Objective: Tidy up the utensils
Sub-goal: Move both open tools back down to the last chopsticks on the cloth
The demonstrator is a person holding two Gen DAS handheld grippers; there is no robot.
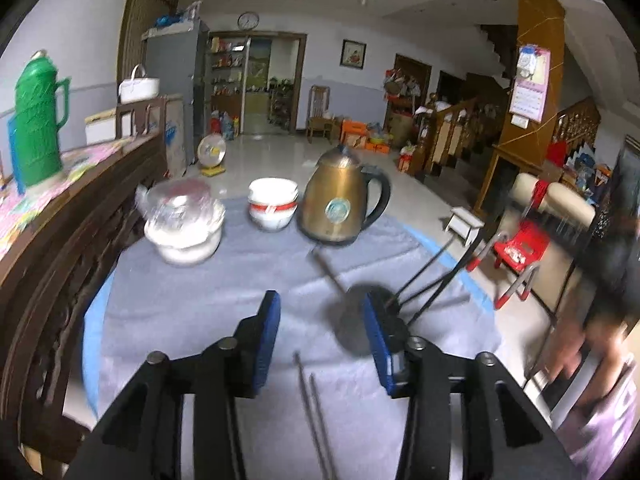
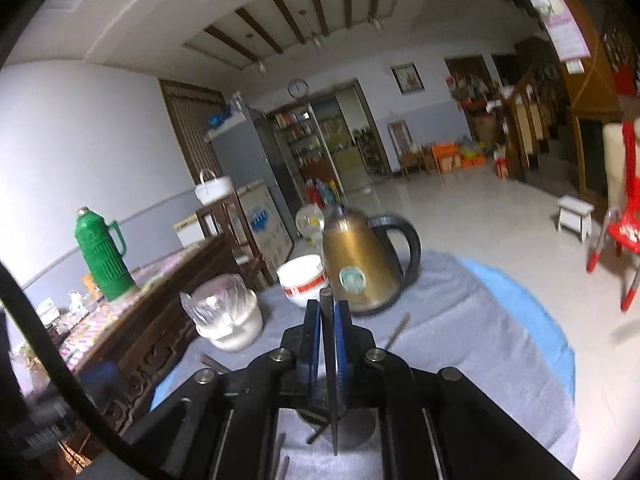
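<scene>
A large tiled room with a beamed ceiling, a wall clock and a staircase forms the background; in the foreground a round table [image 1: 224, 304] carries a grey cloth over a blue cover. At the far side of the table stand a bronze electric kettle [image 1: 340, 204], a stack of white bowls with a red band [image 1: 273, 208] just left of it, and a plastic-wrapped white container [image 1: 184, 220] further left. A green thermos [image 1: 36, 120] stands on the wooden sideboard to the left of the table. The left gripper [image 1: 320, 320] has its blue-padded jaws spread wide and holds nothing. A pair of thin metal chopsticks [image 1: 314, 408] lies on the cloth between and below its fingers, running toward the camera and not touching either pad. A dark round utensil holder [image 1: 356, 320] sits on the cloth just beside the right-hand finger, partly hidden by it, with several thin dark rods [image 1: 424, 280] rising out of it and leaning right. One further stick [image 1: 326, 272] lies on the cloth between the holder and the kettle. The right gripper [image 2: 329, 312] has its jaws pressed together on a thin flat dark utensil [image 2: 327, 344], held edge-on between the pads; its tip protrudes above the fingertips and its lower end extends down past the gripper body. The holder [image 2: 356, 428] lies directly below this gripper, partly hidden. Motion blur prevents identifying the pinched utensil more exactly.
</scene>
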